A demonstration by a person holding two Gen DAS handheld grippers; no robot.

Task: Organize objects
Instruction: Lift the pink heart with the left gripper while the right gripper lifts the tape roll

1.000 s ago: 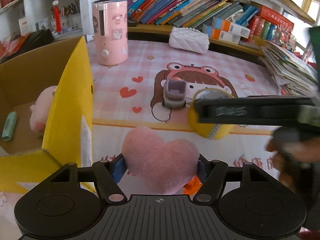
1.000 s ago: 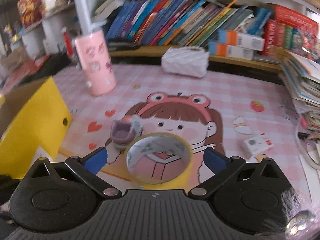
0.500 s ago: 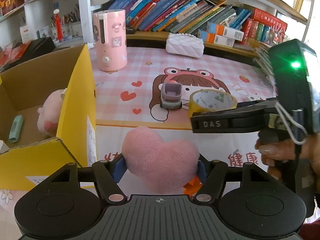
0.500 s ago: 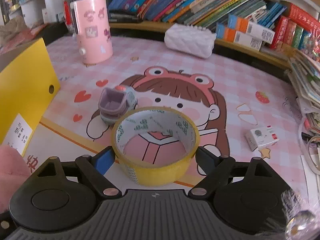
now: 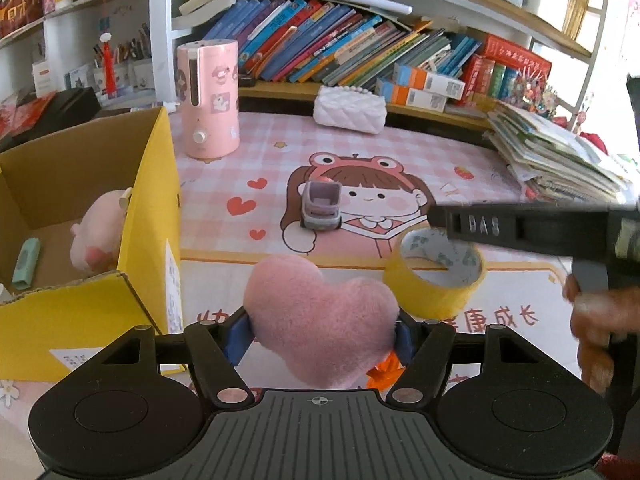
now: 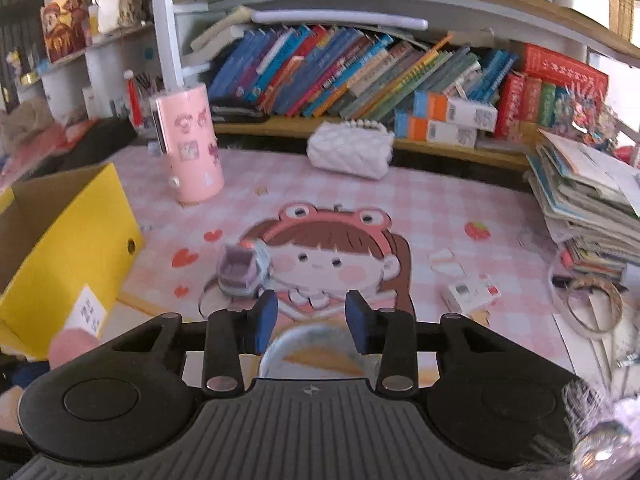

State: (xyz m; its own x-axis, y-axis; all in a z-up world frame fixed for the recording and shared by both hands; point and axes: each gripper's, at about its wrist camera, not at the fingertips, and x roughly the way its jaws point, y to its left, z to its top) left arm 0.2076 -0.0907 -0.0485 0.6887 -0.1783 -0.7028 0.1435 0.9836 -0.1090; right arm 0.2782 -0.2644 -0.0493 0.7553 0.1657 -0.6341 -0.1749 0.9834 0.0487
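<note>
the left gripper [image 5: 322, 330] is clamped on a pink plush heart [image 5: 320, 320] beside the yellow box [image 5: 150, 216]. the right gripper [image 6: 311, 316] hangs empty, fingers apart, over the tape roll [image 5: 434, 274].

Daylight fills the room, strongest from the right, where the far upper right corner of both views washes out to white. The pink checked mat [image 5: 420, 152] is evenly lit, with only soft shadows under things. The left wrist view is crisp in the middle, though the hand [image 5: 596, 332] at its right edge is smeared. The right wrist view is softer overall: the tape roll [image 6: 316, 344] close under the lens is blurred. Shelves [image 6: 360, 8] bow strongly towards the edges, and the corners go black.
</note>
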